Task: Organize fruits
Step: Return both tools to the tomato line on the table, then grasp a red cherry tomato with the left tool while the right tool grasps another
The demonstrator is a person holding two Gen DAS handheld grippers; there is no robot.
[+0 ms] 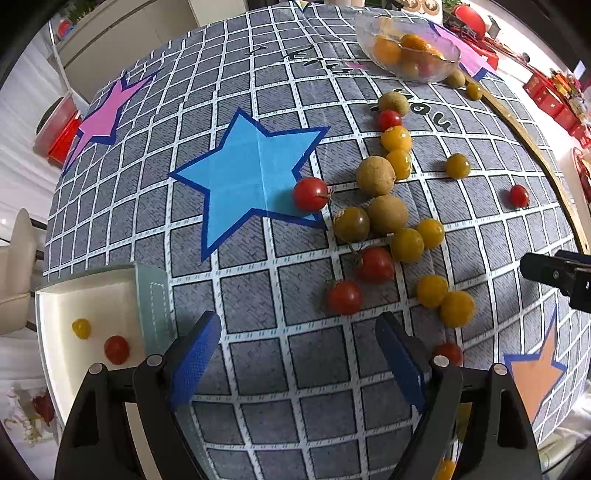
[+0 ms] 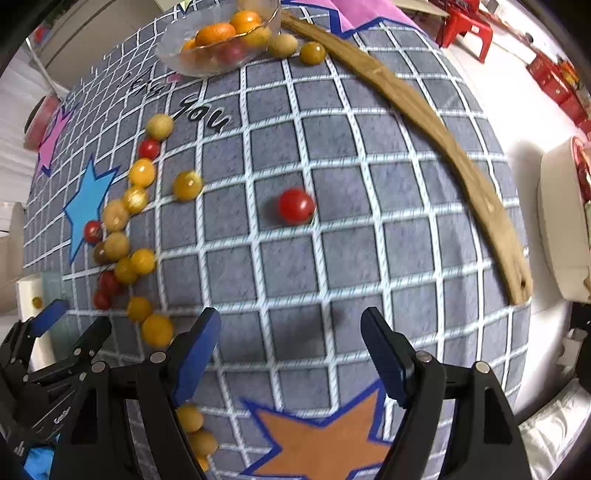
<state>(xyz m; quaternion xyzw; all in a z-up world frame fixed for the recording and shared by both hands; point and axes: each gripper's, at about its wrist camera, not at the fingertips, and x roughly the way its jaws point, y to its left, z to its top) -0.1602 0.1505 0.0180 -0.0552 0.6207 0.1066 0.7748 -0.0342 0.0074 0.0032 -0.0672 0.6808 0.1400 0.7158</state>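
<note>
Small fruits lie loose on a grey checked tablecloth: red cherry tomatoes (image 1: 311,194), yellow tomatoes (image 1: 406,244) and tan longans (image 1: 375,175), bunched right of a blue star (image 1: 251,173). My left gripper (image 1: 299,358) hangs open over bare cloth just short of the bunch, with a red tomato (image 1: 344,297) close ahead. My right gripper (image 2: 291,350) is open too, pointing down at the cloth, and a lone red tomato (image 2: 295,206) lies ahead of it. Neither holds anything. The left gripper (image 2: 74,321) shows at the lower left of the right wrist view.
A glass bowl (image 1: 365,35) (image 2: 173,55) of oranges and small fruits stands at the far side. A white tray (image 1: 96,295) at the near left edge holds a yellow and a red tomato. A wooden strip (image 2: 443,140) runs along the right. Red boxes lie beyond.
</note>
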